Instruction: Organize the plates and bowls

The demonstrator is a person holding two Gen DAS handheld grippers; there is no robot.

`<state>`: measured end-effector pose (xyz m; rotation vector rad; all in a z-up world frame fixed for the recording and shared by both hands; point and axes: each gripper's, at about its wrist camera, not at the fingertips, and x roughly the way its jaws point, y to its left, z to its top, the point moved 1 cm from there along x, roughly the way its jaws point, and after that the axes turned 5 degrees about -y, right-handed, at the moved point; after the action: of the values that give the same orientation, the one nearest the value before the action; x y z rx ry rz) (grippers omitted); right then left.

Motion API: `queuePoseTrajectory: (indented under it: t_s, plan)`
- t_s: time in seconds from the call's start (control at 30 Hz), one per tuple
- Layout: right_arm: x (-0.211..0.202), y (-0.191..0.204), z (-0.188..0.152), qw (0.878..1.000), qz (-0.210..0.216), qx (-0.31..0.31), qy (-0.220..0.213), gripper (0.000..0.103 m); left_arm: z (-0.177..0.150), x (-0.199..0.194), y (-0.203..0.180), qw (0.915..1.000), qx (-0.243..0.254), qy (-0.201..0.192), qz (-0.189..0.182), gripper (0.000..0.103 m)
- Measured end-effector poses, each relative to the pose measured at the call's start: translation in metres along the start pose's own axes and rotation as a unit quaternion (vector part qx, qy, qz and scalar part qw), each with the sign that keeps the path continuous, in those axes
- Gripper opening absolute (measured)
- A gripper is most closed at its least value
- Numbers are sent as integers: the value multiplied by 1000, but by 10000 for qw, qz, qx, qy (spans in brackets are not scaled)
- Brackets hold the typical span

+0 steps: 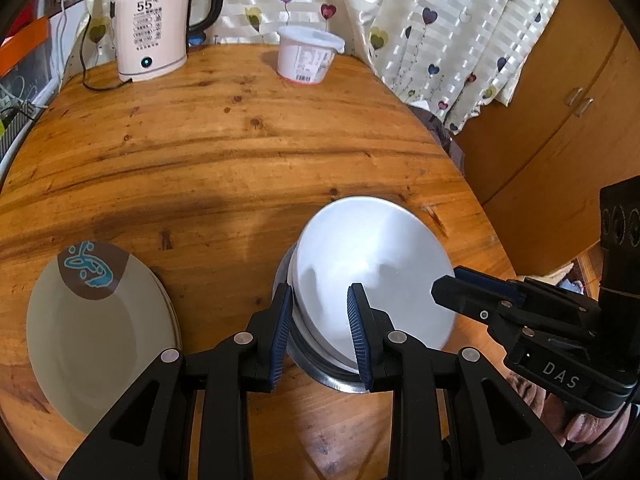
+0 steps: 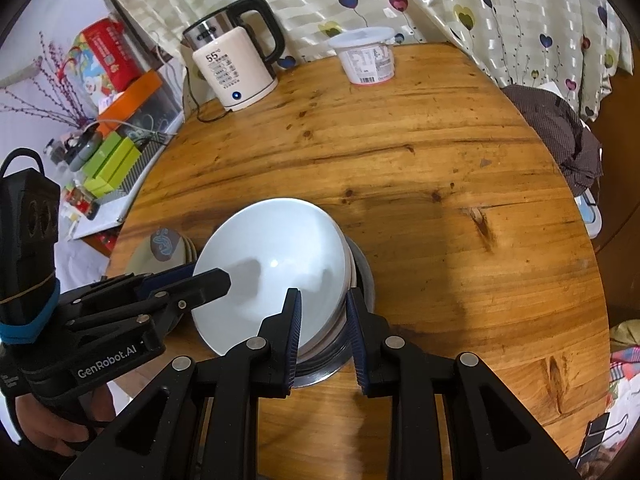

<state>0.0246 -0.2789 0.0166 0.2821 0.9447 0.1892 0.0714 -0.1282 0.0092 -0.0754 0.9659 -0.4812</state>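
A white bowl [image 1: 372,264] sits nested on other white bowls inside a metal bowl [image 1: 316,370] on the round wooden table [image 1: 224,140]. My left gripper [image 1: 320,332] straddles the white bowl's near-left rim, jaws apart, pads at the rim. My right gripper [image 2: 324,332] straddles the right rim of the white bowl [image 2: 268,268] the same way; it also shows in the left wrist view [image 1: 456,284]. A stack of beige plates [image 1: 96,340] with a blue-and-brown motif lies left of the bowls, also seen in the right wrist view [image 2: 164,248].
A pink electric kettle [image 1: 152,36] with its cord and a white plastic tub [image 1: 306,54] stand at the table's far side. A heart-patterned curtain [image 1: 440,20] hangs behind. A wooden cabinet [image 1: 560,120] is to the right. A cluttered shelf [image 2: 100,120] is to the left.
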Motion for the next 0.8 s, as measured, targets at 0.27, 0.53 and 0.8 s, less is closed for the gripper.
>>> queuePoseTrajectory:
  t_s: [0.27,0.53,0.8]
  plan:
    - [-3,-2,1,10000,-15,-10,-32,17,1,-5,-4,9997,81,-219,24,29]
    - [-4,-4,2,10000,-47,-27,-59,17,-1,-2,-4,9998,68,-180,14,29]
    - [-4,-4,3,10000,-18,-10,-62,17,-2,-1,-4,9998,26,-188,-30,29]
